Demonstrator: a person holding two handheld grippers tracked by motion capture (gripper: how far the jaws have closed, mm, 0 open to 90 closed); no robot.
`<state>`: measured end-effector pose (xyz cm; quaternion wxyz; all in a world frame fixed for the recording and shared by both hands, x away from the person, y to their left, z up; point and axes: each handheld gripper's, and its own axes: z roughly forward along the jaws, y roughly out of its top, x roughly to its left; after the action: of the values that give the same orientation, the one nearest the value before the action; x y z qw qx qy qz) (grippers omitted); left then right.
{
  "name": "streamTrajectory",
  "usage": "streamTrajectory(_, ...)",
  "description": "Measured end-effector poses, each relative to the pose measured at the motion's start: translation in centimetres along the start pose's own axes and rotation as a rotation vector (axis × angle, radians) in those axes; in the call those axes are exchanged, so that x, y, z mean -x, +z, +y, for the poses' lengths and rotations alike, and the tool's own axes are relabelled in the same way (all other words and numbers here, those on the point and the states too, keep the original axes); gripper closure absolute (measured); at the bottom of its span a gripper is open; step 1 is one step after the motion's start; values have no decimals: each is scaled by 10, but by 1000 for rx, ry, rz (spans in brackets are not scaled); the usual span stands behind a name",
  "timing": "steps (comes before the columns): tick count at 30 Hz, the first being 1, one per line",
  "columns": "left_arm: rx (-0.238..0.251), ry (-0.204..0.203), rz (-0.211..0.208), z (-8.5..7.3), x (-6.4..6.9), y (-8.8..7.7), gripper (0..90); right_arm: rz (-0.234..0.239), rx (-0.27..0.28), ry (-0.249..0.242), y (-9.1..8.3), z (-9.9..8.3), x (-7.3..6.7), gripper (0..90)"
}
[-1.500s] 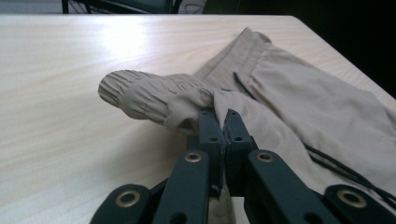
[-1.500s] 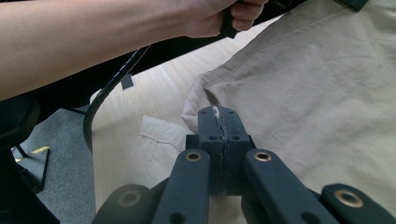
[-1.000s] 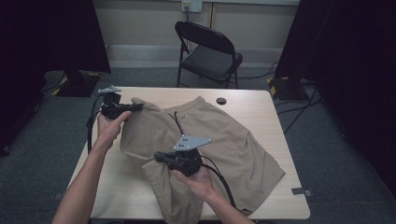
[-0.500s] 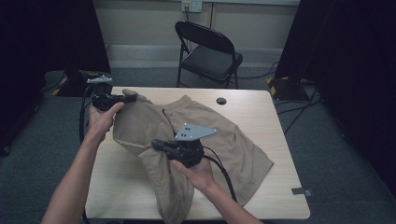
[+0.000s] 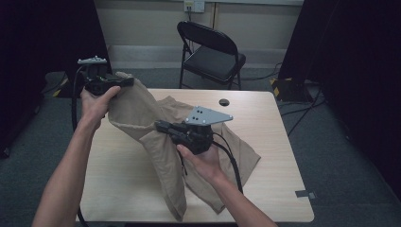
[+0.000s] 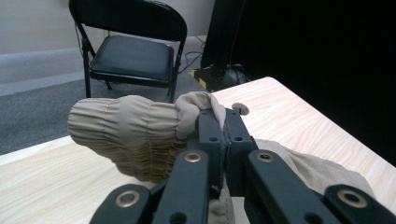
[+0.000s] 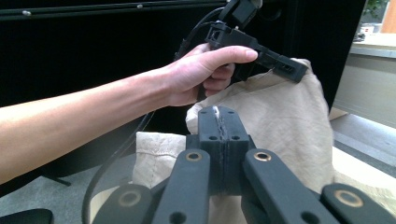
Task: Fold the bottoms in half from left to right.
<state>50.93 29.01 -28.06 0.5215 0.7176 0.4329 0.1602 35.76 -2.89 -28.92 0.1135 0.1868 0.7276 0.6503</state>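
Holding tan jacket (image 5: pixel 142 113) above table (image 5: pixel 279 156), both grippers clamped on it, black chair (image 5: pixel 210 52) behind.

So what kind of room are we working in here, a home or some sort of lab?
Most likely a lab or studio set up for recording, not a home: black curtains hang at the sides, a folding chair stands alone behind the bare wooden table, and cables run over grey carpet.

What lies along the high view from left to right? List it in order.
Left gripper shut on the tan garment's gathered edge → tan garment hanging between the grippers → right gripper shut on it → black disc on the table → black-and-yellow block on the floor.
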Motion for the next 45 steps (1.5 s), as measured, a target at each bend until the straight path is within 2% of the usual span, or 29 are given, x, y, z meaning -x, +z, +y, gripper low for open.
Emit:
streamTrajectory(7, -27, -30, -19, -14, -2, 34, 887, -42, -11, 23, -14, -13, 15, 900)
streamTrajectory(10, -28, -42, -26, -16, -1, 47, 885, -70, -14, 33, -24, -19, 24, 900)
streamTrajectory(11, -22, -43, -35, -16, 0, 54, 885, -90, -14, 39, -33, -22, 29, 900)
streamTrajectory(12, -22, -43, -35, -16, 0, 54, 884, -90, -14, 39, -33, -22, 29, 900)
streamTrajectory(13, -11, -57, -43, -16, 1, 60, 885, -111, -17, 44, -41, -25, 36, 900)
streamTrajectory(17, -28, -40, -35, -14, 2, 71, 884, -143, -21, 53, -55, -30, 45, 900)
streamTrajectory(19, -31, -48, -42, -13, 2, 83, 883, -177, -19, 69, -67, -34, 56, 900)
streamTrajectory(23, -38, -57, -48, -13, 2, 95, 880, -210, -25, 78, -76, -38, 64, 900)
streamTrajectory(26, -46, -57, -72, -17, 3, 113, 871, -248, -39, 84, -88, -45, 73, 900)
streamTrajectory(30, -40, -45, -103, -18, 6, 122, 845, -280, -55, 95, -96, -52, 82, 900)
streamTrajectory(32, -32, -40, -106, -18, 8, 124, 826, -299, -64, 105, -102, -57, 88, 900)
streamTrajectory(33, -26, -34, -71, -17, 11, 123, 792, -308, -68, 110, -104, -59, 90, 900)
streamTrajectory(35, -30, -42, -50, -15, 13, 123, 709, -329, -78, 128, -109, -64, 99, 900)
streamTrajectory(37, -17, -38, -46, -12, 14, 118, 681, -348, -88, 142, -112, -69, 106, 900)
streamTrajectory(38, 10, -30, -31, -7, 16, 110, 626, -363, -97, 150, -114, -72, 112, 900)
streamTrajectory(40, 18, -28, -21, -6, 17, 106, 560, -374, -110, 158, -115, -74, 116, 900)
streamTrajectory(45, 30, -3, -20, -3, 18, 88, 530, -399, -143, 157, -114, -78, 125, 900)
